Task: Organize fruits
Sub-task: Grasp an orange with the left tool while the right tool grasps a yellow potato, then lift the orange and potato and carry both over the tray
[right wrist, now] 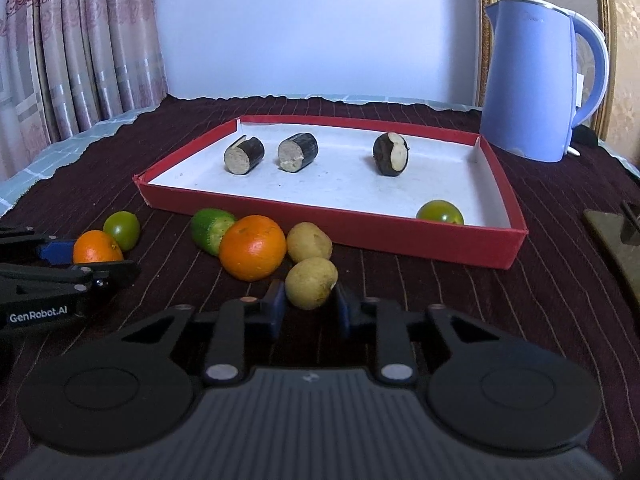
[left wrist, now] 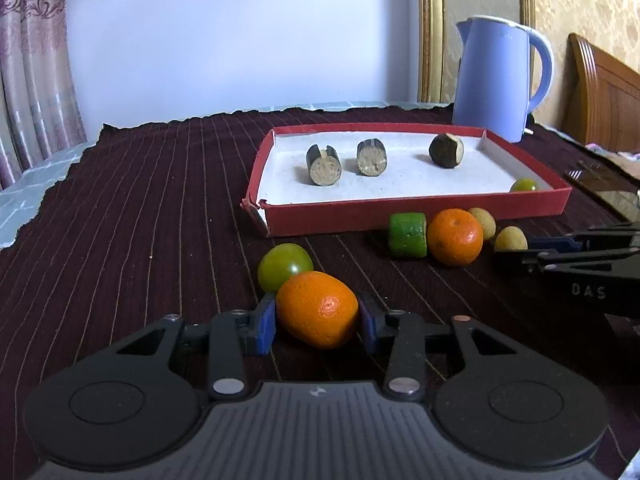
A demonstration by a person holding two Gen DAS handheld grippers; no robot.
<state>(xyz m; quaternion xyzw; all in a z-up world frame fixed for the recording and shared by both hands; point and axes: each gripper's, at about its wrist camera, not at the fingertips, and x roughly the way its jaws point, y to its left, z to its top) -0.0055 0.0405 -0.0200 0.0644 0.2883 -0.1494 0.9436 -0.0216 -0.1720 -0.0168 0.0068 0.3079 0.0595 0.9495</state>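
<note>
My left gripper [left wrist: 318, 320] is shut on a small oval orange [left wrist: 316, 312] that rests on the dark striped cloth, with a green tomato [left wrist: 284, 266] just behind it. My right gripper [right wrist: 310, 300] is shut on a small tan round fruit [right wrist: 310, 283] at its fingertips. Beside that fruit lie a second tan fruit [right wrist: 309, 241], a round orange [right wrist: 253, 253] and a green cut piece [right wrist: 210, 230]. The red tray [right wrist: 440, 246] with a white floor holds three dark cut chunks [right wrist: 298, 152] and a green tomato [right wrist: 440, 212] in its near right corner.
A blue kettle [right wrist: 536, 80] stands behind the tray's right corner. A dark flat object [right wrist: 616, 240] lies at the right edge of the table. Curtains hang at the far left. Bare cloth lies left of the tray [left wrist: 140, 200].
</note>
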